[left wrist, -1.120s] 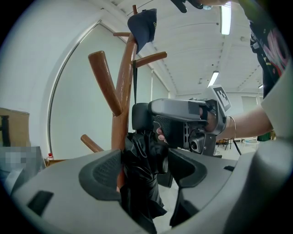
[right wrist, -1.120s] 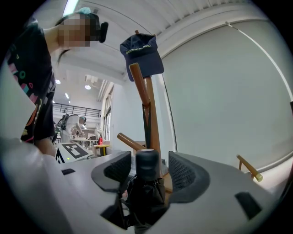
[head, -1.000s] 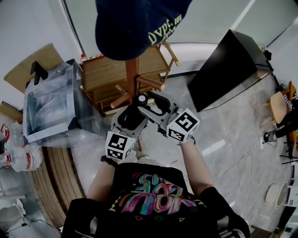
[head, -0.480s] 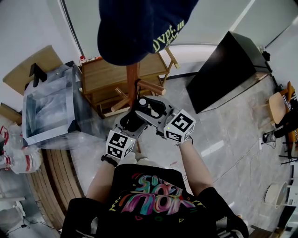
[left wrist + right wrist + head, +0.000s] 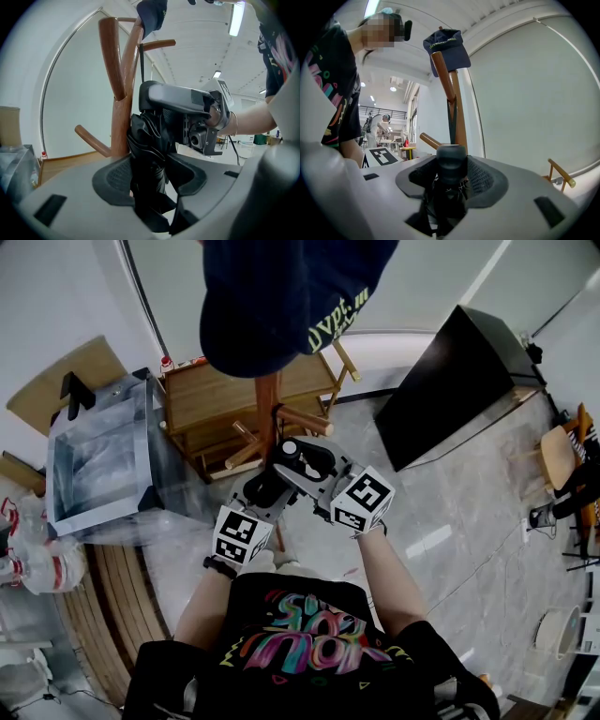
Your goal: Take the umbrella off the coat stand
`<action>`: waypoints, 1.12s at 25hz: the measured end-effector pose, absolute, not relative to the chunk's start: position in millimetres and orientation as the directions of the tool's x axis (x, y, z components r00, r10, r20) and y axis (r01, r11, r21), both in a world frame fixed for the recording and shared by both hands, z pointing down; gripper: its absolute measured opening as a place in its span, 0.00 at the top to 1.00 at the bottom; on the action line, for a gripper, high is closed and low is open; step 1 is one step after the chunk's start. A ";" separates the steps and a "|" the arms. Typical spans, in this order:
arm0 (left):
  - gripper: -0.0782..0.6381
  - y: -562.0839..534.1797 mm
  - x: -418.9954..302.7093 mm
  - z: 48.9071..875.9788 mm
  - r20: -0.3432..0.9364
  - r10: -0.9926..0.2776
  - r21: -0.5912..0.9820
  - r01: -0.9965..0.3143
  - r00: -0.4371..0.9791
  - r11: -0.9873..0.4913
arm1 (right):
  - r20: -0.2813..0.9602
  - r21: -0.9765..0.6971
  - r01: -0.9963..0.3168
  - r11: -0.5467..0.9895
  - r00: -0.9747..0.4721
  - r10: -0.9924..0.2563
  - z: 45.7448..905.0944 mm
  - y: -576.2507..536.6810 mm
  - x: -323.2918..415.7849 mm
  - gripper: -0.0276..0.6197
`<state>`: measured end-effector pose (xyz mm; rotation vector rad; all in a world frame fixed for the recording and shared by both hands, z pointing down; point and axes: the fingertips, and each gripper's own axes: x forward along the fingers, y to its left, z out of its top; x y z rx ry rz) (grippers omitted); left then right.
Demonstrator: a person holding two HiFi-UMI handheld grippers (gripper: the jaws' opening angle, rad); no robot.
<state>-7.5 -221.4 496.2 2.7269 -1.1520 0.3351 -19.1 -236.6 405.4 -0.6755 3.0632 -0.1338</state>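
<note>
A black folded umbrella (image 5: 147, 159) hangs by its strap (image 5: 141, 61) from a peg of the wooden coat stand (image 5: 267, 399). A dark blue cap (image 5: 281, 296) sits on the stand's top. My left gripper (image 5: 150, 180) has the umbrella's bunched canopy between its jaws, which are closing, and the fabric touches both pads. My right gripper (image 5: 451, 180) is shut on the umbrella's round grey handle (image 5: 451, 161), just above the left one. In the head view both grippers meet right in front of the pole, the left gripper (image 5: 274, 480) lower and the right gripper (image 5: 295, 457) above it.
A wooden shelf unit (image 5: 216, 395) stands behind the stand, and a clear plastic box (image 5: 94, 460) sits to its left. A black panel (image 5: 459, 371) leans at the right. More pegs (image 5: 91, 138) jut from the pole near the jaws. Another person (image 5: 377, 126) stands far off.
Both grippers have shifted slightly left and closer to the pole. The right jaws have closed on the handle and the left jaws have narrowed around the canopy.
</note>
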 end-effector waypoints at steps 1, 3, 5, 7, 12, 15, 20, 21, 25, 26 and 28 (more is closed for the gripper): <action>0.59 -220.8 -7.3 494.1 0.264 -0.686 0.060 -0.721 0.678 -0.690 | 0.013 -0.080 -0.419 0.905 -0.908 -0.419 403.4 -235.8 -18.7 0.63; 0.59 -219.5 -7.0 490.4 0.259 -0.686 0.057 -0.720 0.680 -0.692 | 0.008 -0.071 -0.418 0.906 -0.908 -0.419 399.4 -233.7 -18.6 0.63; 0.59 -217.4 -6.8 487.0 0.257 -0.685 0.049 -0.717 0.682 -0.695 | 0.004 -0.058 -0.420 0.906 -0.907 -0.421 395.1 -230.3 -18.3 0.63; 0.59 -214.6 -6.2 482.8 0.258 -0.683 0.036 -0.713 0.684 -0.700 | -0.003 -0.050 -0.428 0.902 -0.903 -0.429 390.7 -226.5 -16.8 0.63; 0.59 -204.5 -2.0 474.6 0.251 -0.673 0.022 -0.699 0.696 -0.715 | -0.029 -0.046 -0.454 0.890 -0.890 -0.455 382.7 -215.6 -11.1 0.63; 0.59 -199.6 1.0 469.4 0.247 -0.670 0.022 -0.696 0.700 -0.718 | -0.036 -0.037 -0.458 0.888 -0.888 -0.459 376.9 -210.1 -8.4 0.63; 0.59 -195.0 7.0 460.2 0.239 -0.661 0.011 -0.683 0.711 -0.731 | -0.057 -0.024 -0.477 0.878 -0.877 -0.478 366.6 -204.2 -2.0 0.63; 0.59 -194.4 8.1 458.9 0.237 -0.660 0.012 -0.681 0.713 -0.732 | -0.061 -0.022 -0.482 0.876 -0.874 -0.482 365.5 -203.4 -1.1 0.63; 0.59 -190.1 11.5 452.3 0.228 -0.654 0.014 -0.674 0.721 -0.738 | -0.074 -0.015 -0.495 0.869 -0.866 -0.495 359.6 -199.0 2.1 0.63; 0.59 -188.9 12.5 450.4 0.225 -0.653 0.012 -0.672 0.723 -0.740 | -0.077 -0.013 -0.497 0.867 -0.864 -0.497 357.5 -197.7 3.0 0.63; 0.59 -186.8 14.5 446.6 0.222 -0.650 0.008 -0.668 0.727 -0.744 | -0.084 -0.005 -0.503 0.864 -0.861 -0.502 353.3 -195.0 4.8 0.63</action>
